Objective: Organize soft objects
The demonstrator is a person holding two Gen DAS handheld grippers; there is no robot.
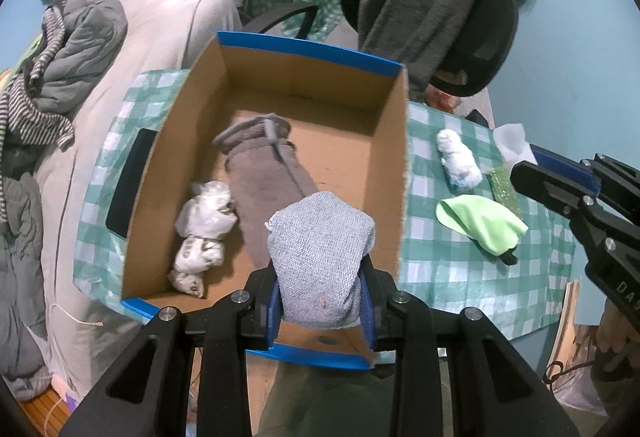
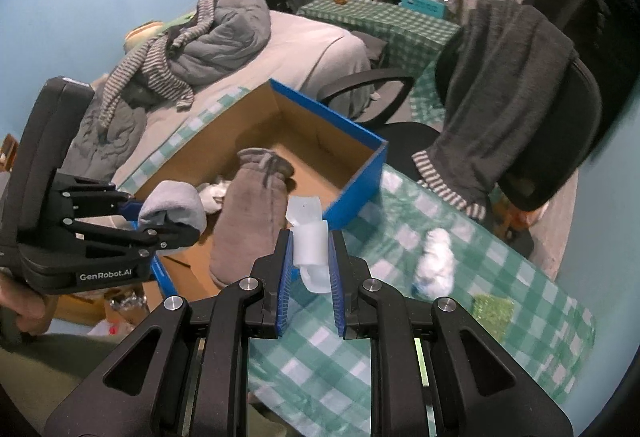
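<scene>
My left gripper [image 1: 322, 301] is shut on a folded grey knit cloth [image 1: 320, 253] and holds it over the near end of the blue cardboard box [image 1: 308, 49]. Inside the box lie a brown-grey fleece bundle [image 1: 268, 173] and a white crumpled bundle [image 1: 204, 229]. My right gripper [image 2: 310, 257] is shut on a white foam sheet [image 2: 308, 237], above the checked tablecloth [image 2: 360, 337] beside the box [image 2: 352, 193]. The left gripper [image 2: 160, 221] shows at the left of the right wrist view, and the right gripper's fingers [image 1: 560, 189] show at the right edge of the left wrist view.
On the checked cloth right of the box lie a white rolled bundle [image 1: 458, 161], a light green cloth [image 1: 480, 221] and a green glittery sponge [image 1: 504, 189]. A black office chair [image 2: 560, 109] draped with a dark grey blanket stands behind. A bed [image 1: 160, 33] with clothes is left of the box.
</scene>
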